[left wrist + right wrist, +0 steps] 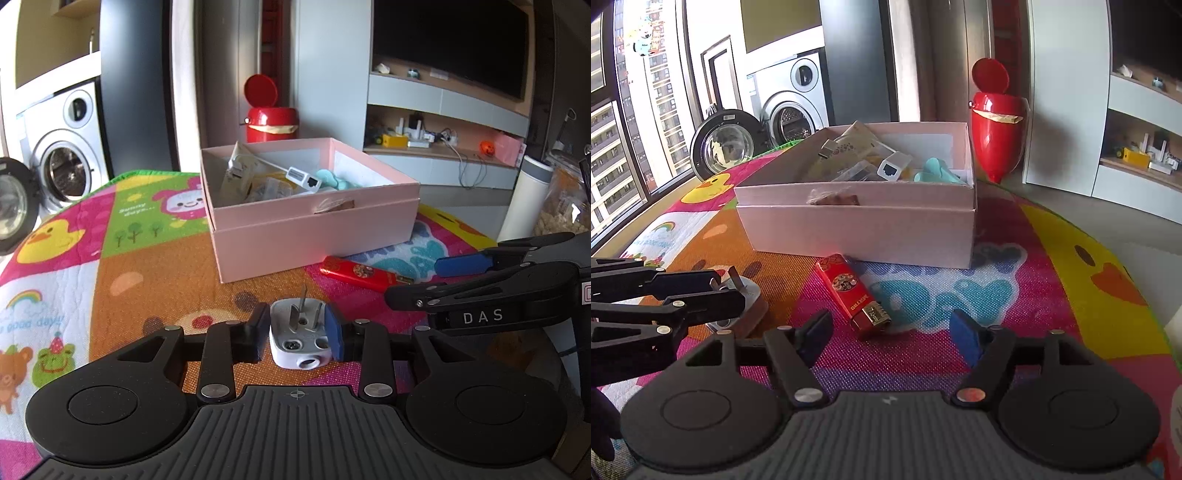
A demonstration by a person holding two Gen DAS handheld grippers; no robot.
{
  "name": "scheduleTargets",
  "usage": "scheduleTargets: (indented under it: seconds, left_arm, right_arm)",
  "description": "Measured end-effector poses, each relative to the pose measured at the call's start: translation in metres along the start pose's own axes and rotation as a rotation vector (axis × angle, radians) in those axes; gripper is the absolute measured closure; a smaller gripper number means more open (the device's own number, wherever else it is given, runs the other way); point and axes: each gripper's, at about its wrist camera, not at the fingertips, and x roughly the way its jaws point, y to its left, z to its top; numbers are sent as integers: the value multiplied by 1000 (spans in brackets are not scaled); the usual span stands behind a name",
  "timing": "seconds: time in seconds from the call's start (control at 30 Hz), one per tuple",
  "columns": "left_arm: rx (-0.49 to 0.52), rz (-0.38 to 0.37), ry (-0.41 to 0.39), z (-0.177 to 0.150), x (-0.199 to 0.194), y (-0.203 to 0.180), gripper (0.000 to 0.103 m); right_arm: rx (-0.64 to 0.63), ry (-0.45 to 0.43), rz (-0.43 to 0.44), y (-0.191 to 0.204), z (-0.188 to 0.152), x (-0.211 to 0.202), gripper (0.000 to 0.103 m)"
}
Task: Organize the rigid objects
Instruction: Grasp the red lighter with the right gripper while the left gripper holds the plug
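Plug (299, 338): low centre of the left view, on the mat (155, 280); hard, light, smooth; you take its flat sides.
Left gripper (300, 332): jaws bracket it; grip unclear.
Right gripper (890, 332): released, lighter (855, 295) ahead.
Box (314, 225): upper centre.

The box (314, 225) sits on the mat (147, 266), and everything reads off it. Inside it lie an adapter (304, 180) and other small bits. Just before the box, near its right corner, lies the lighter (360, 274). Farther before the box, the plug (299, 338) stands between the left gripper (300, 334) fingers. Behind the box, the bin (271, 120); behind-left, the washing machine (64, 155).
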Motion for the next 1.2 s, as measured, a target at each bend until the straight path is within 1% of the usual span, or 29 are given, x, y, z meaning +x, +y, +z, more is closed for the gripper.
scheduleTargets:
  seconds: [0.03,0.07,0.13,0.17,0.2,0.27,0.5,0.6,0.67,0.73,0.83,0.9,0.93,0.97,1.0,1.03,1.07,1.2]
  left_arm:
    - [12,-3,2,0,1,-2,66]
    - [15,-27,14,2,2,-2,66]
    - [-2,-49,37,3,5,-1,59]
    - [-15,-64,76,2,10,0,58]
    - [-33,-78,97,0,13,2,59]
    - [-41,-70,81,-4,13,2,58]
    - [-61,-44,66,-6,17,2,58]
    - [-49,-38,65,-6,16,0,58]
    - [-20,-46,60,-7,15,0,58]
    - [-3,-58,55,-10,13,1,58]
    - [-23,-70,46,-13,8,5,59]
    - [-32,-70,45,-15,5,8,59]
    - [-35,-68,46,-15,3,9,59]
    - [-33,-65,47,-16,2,10,59]
    - [-29,-62,48,-17,1,10,59]
    - [-22,-60,48,-18,-1,9,59]
    - [-12,-58,48,-20,-3,8,59]
    - [9,-53,60,-23,-10,6,59]
  right_arm:
    - [-1,-1,0,0,0,0,32]
    - [0,-1,0,0,0,0,32]
    - [2,-1,0,0,0,-1,32]
    - [3,-2,1,0,0,-1,32]
    - [4,-2,0,0,0,-1,32]
    - [5,-3,0,0,0,0,32]
    - [8,-4,1,-1,0,0,32]
    - [3,1,0,0,0,0,31]
    - [-14,11,3,2,2,2,26]
    - [-49,25,26,6,5,6,26]
    - [-137,43,69,17,15,21,27]
    - [-158,46,85,22,23,31,32]
    - [-165,47,84,24,25,33,43]
    - [-183,52,74,27,29,35,56]
    - [-196,63,81,30,30,34,64]
    - [-207,78,83,33,32,32,78]
    - [-220,97,85,36,31,27,80]
    - [-257,110,63,40,15,-1,80]
